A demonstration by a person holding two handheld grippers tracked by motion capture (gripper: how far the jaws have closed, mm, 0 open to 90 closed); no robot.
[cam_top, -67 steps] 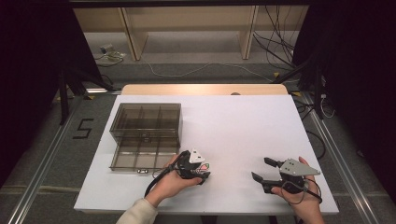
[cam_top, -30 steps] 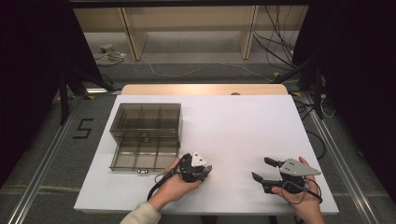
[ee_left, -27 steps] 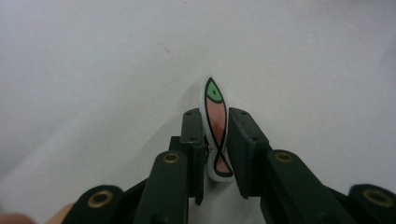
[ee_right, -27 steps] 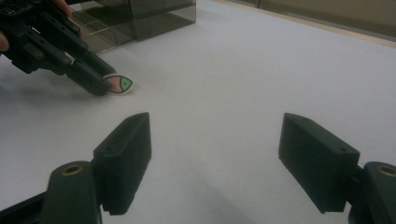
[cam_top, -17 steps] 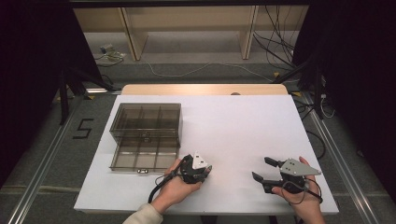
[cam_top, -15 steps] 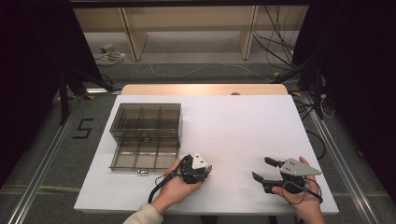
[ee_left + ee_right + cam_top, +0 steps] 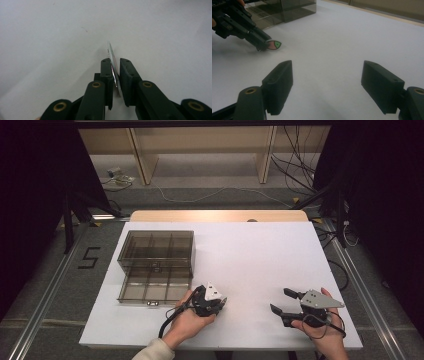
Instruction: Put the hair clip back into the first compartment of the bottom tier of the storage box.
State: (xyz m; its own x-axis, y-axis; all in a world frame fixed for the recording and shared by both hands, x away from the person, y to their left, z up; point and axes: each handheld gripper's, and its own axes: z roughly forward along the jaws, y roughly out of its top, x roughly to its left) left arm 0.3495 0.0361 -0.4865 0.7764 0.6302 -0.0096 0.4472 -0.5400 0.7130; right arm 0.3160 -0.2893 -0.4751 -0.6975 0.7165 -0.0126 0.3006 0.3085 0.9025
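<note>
Disc (image 7: 113, 65) stands on edge between the pinching left gripper (image 7: 114, 75) jaws, pointing ahead; right gripper (image 7: 327, 87) is open.

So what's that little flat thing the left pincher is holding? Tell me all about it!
The small disc is thin and flat, a rounded shape with a pinkish face and a green patch near its tip. Edge-on it looks shiny, like metal or glossy card. The left gripper has just been closing its jaws on it; they now pinch its two faces, just above the white table.
</note>
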